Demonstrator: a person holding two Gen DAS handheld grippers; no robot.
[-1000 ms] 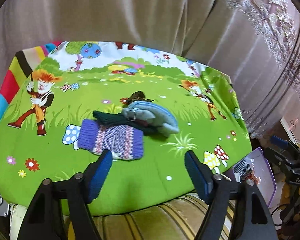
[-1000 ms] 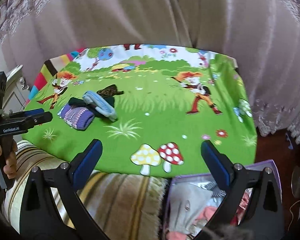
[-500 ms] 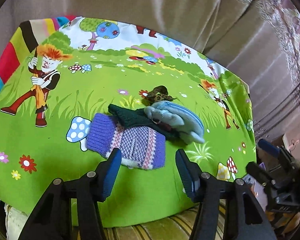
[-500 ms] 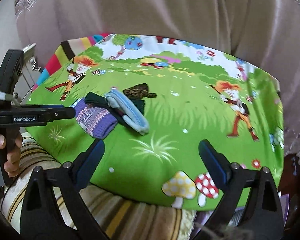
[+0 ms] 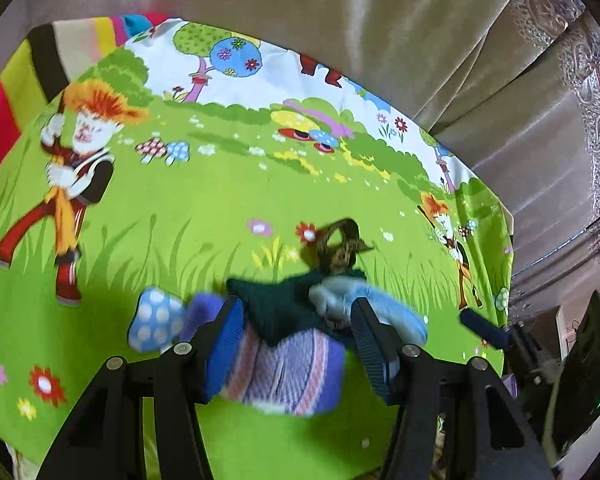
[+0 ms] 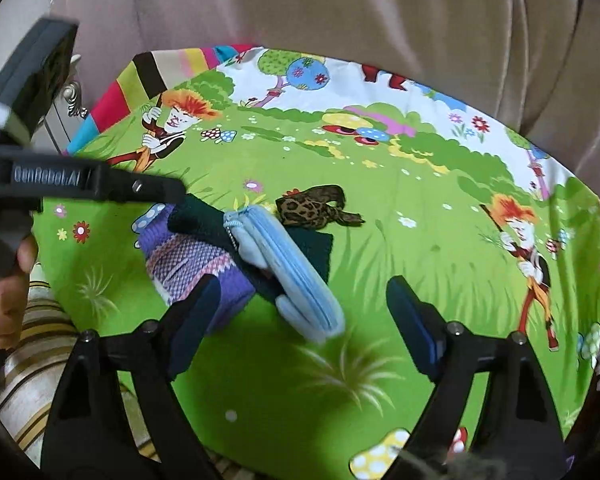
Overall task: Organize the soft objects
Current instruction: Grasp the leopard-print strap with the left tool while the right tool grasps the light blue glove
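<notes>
A small pile of soft items lies on the green cartoon cloth [image 5: 204, 216]: a purple striped knit piece [image 5: 284, 372], a dark green knit piece [image 5: 284, 304], a light blue pouch [image 5: 384, 312] and a leopard-print piece [image 5: 340, 248]. My left gripper [image 5: 296, 336] is open, its fingers either side of the purple and dark green pieces, close over the pile. My right gripper [image 6: 304, 312] is open just in front of the blue pouch [image 6: 296, 272]; its left finger overlaps the purple piece [image 6: 196, 260]. The leopard piece [image 6: 316, 208] lies behind. The left gripper's finger [image 6: 100, 188] reaches in from the left.
The cloth covers a cushion-like surface with a striped yellow-brown edge [image 6: 32, 344] at the front. Beige curtains [image 5: 340, 20] hang right behind. A hand [image 6: 4, 280] holds the left gripper. The cloth's right edge [image 5: 504, 216] drops off toward floor clutter.
Both grippers have moved forward to the pile. The left gripper's fingers now straddle the purple and green pieces. The right gripper now sits just before the blue pouch.
</notes>
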